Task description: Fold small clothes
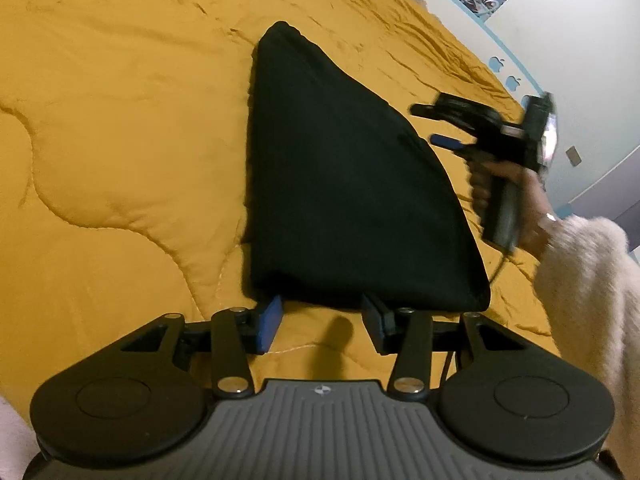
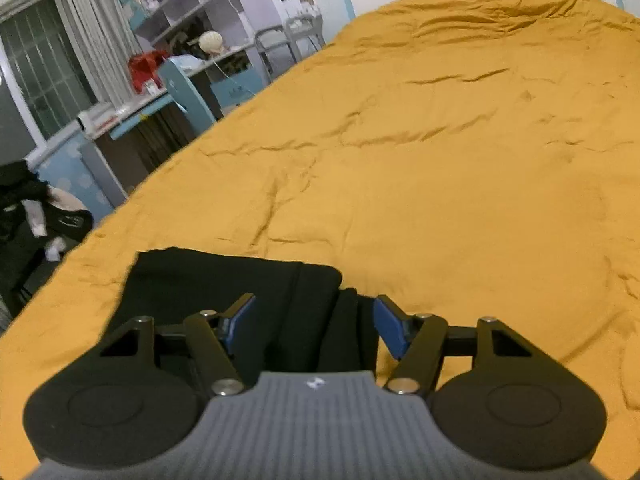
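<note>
A black garment lies folded into a rough triangle on the yellow quilt. My left gripper is open at the garment's near hem, and its blue pads flank that edge without pressing on it. My right gripper, blurred, hovers open beside the garment's right edge, held by a hand in a fluffy white sleeve. In the right wrist view the right gripper stands open over the black garment, with cloth showing between the blue pads but not clamped.
The yellow quilt spreads wide and wrinkled beyond the garment. Left of the bed stand a desk with clutter, a blue chair, shelves and a dark heap of clothes. A wall with posters borders the bed's far side.
</note>
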Tool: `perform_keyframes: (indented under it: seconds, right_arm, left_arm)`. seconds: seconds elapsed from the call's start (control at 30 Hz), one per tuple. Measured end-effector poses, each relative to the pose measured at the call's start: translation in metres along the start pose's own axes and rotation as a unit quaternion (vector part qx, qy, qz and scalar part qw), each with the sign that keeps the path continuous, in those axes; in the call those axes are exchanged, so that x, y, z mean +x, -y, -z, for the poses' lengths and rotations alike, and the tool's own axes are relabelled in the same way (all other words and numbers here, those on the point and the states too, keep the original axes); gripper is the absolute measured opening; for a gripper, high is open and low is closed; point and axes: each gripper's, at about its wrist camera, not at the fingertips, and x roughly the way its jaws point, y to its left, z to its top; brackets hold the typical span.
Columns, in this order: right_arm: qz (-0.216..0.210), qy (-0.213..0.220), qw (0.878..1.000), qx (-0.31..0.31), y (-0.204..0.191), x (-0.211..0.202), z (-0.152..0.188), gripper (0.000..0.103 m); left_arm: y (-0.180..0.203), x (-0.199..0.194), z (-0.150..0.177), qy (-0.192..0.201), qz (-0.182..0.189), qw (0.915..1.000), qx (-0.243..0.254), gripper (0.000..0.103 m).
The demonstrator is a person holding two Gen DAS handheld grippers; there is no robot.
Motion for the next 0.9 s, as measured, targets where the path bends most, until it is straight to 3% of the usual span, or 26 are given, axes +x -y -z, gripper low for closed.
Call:
perform_keyframes:
  seconds: [0.1,0.13,0.17,0.2,0.3,0.37,0.43,0.47,0.53,0.6,0.67,0.8,0.9]
  right_arm:
    - [0.015,-0.027,0.999,-0.008,-0.004,0.029,-0.001,0.061]
    - [0.015,-0.036,0.999,-0.012,-0.004,0.038,0.000,0.054]
    - [0.008,-0.045,0.999,-0.012,-0.004,0.044,0.002,0.023]
    - [0.009,-0.040,0.999,-0.015,-0.006,0.045,0.001,0.011]
    - [-0.002,0.001,0.999,-0.036,-0.014,0.032,-0.007,0.004]
    - [0.006,0.000,0.999,-0.046,-0.016,0.037,-0.011,0.004]
    - [0.026,-0.040,0.998,-0.051,-0.012,0.056,-0.007,0.006]
    - [0.032,-0.053,0.997,-0.055,-0.009,0.063,-0.003,0.011]
    - [0.028,-0.039,0.998,-0.045,-0.006,0.057,-0.002,0.022]
    - [0.015,-0.001,1.000,-0.020,-0.003,0.032,-0.005,0.038]
    - [-0.024,0.026,0.999,0.009,0.004,-0.004,0.000,0.040]
    - [-0.081,0.020,0.996,0.041,0.018,-0.085,0.034,0.051]
    - [-0.067,0.012,0.997,0.037,0.024,-0.136,0.076,0.054]
  left_arm:
    - [-0.003,0.000,0.001,-0.001,0.007,1.0000,-0.003,0.054]
    - [-0.003,0.000,0.002,-0.002,0.008,1.0000,-0.003,0.054]
    - [-0.004,0.000,0.001,-0.003,0.009,1.0000,-0.003,0.054]
    - [-0.006,0.001,-0.001,-0.003,0.011,0.9999,-0.004,0.054]
    - [-0.006,0.001,-0.001,-0.002,0.012,0.9999,-0.008,0.054]
    - [-0.005,-0.001,0.000,0.001,0.008,0.9999,-0.009,0.053]
    - [0.001,-0.009,0.001,0.010,0.000,0.9999,0.007,0.053]
    - [0.005,-0.016,0.002,0.019,-0.014,0.9994,0.024,0.053]
    - [0.012,-0.027,0.003,0.041,-0.044,0.9965,0.058,0.053]
    - [0.018,-0.034,0.003,0.059,-0.069,0.9908,0.101,0.053]
    - [0.021,-0.031,0.004,0.057,-0.084,0.9850,0.140,0.051]
    - [0.021,-0.016,0.004,0.030,-0.082,0.9797,0.180,0.036]
    - [0.023,-0.012,0.004,0.032,-0.089,0.9739,0.206,0.033]
